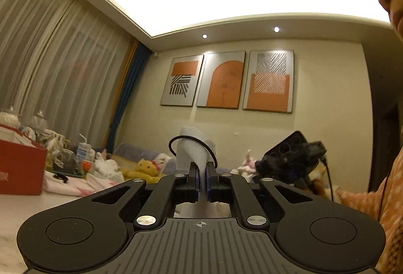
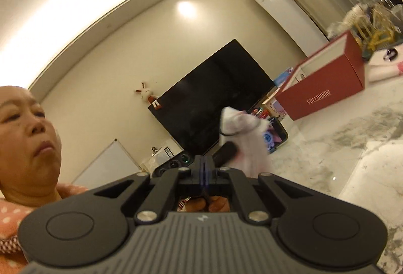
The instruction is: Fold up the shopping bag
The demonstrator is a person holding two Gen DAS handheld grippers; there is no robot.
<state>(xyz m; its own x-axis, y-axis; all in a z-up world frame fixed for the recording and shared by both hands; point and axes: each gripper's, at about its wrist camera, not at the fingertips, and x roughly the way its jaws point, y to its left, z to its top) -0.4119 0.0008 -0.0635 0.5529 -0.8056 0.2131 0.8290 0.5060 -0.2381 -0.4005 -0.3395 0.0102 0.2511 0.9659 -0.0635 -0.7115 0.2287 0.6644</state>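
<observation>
The white shopping bag (image 1: 191,148) is bunched into a narrow bundle that stands up between the pads of my left gripper (image 1: 201,168), which is shut on its lower part. A thin black elastic band (image 1: 173,141) loops loosely around the bundle. In the right wrist view the same bundle (image 2: 241,138) hangs just ahead and to the right, with the band (image 2: 228,133) and one left finger (image 2: 225,151) on it. My right gripper (image 2: 204,165) is shut, its pads pressed together, and I see nothing between them. It sits beside the bundle, not on it.
A red box (image 2: 325,87) stands on the marble table (image 2: 365,138), with jars and clutter behind it. A phone (image 2: 275,134) lies near the bundle. The person's face and orange dotted sleeve (image 1: 388,198) are close by. A dark TV (image 2: 214,102) hangs on the wall.
</observation>
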